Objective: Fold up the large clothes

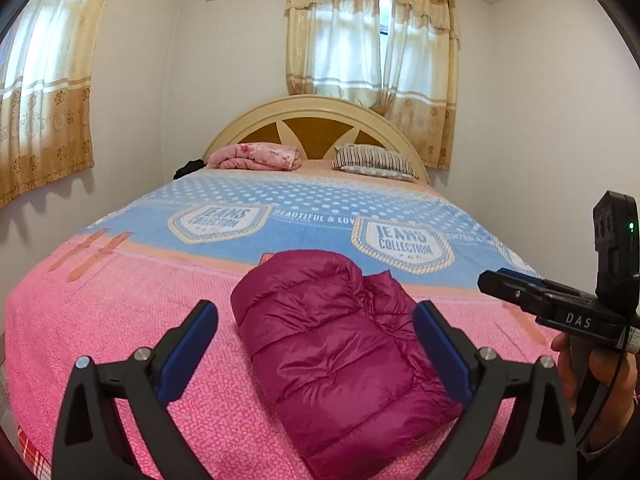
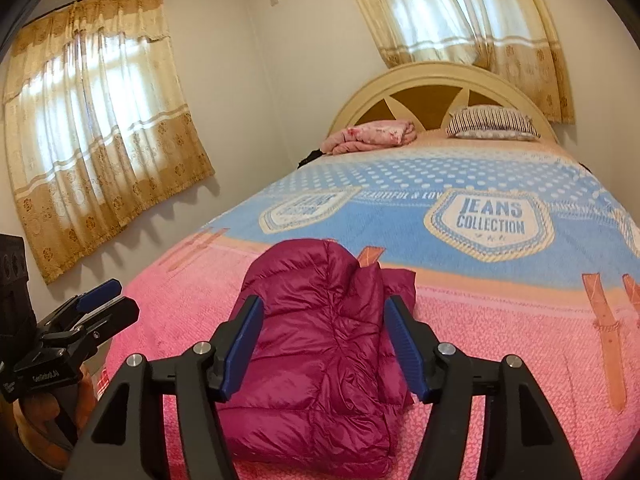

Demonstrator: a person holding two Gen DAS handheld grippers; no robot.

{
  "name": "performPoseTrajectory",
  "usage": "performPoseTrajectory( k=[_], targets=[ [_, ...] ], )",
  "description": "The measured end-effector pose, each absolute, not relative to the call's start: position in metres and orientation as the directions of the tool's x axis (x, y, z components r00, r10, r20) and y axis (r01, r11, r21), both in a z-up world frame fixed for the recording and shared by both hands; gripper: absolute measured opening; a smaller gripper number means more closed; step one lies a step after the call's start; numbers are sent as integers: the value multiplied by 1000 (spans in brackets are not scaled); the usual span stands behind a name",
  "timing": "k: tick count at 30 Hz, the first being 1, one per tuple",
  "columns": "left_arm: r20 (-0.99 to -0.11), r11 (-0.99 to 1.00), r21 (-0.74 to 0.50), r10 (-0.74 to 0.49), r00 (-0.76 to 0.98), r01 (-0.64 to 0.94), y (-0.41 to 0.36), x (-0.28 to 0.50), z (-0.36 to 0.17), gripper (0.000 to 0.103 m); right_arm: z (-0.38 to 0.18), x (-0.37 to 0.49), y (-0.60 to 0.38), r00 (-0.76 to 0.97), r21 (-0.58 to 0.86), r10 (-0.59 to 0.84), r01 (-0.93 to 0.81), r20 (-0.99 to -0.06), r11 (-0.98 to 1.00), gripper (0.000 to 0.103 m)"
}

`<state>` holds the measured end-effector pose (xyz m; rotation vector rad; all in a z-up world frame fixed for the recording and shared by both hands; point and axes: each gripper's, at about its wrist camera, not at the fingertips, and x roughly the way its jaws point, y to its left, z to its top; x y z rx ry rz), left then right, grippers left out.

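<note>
The puffy jacket (image 1: 340, 356) lies folded on the bed (image 1: 120, 320), light, slippery, springy: both jaws gape empty; pinch its folded edge.

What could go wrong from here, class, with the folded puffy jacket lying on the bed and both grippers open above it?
1. The jacket is puffy and slick, and nothing holds it: both the left gripper and right gripper are open, so the fold may spring apart.
2. A flap sticks out at the far right side, so the bundle looks uneven and might unroll.
3. It lies near the front edge of the bed; a nudge could slide it off.
</note>
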<state>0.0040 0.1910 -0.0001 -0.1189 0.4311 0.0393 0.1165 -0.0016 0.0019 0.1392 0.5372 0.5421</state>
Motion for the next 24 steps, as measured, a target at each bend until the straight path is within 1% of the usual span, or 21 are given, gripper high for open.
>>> performPoseTrajectory(
  k=[24],
  targets=[
    [-430, 993, -98, 14, 903, -62, 183, 4, -8, 101, 3, 110, -10, 722, 278, 534, -456, -439, 845, 65]
  ],
)
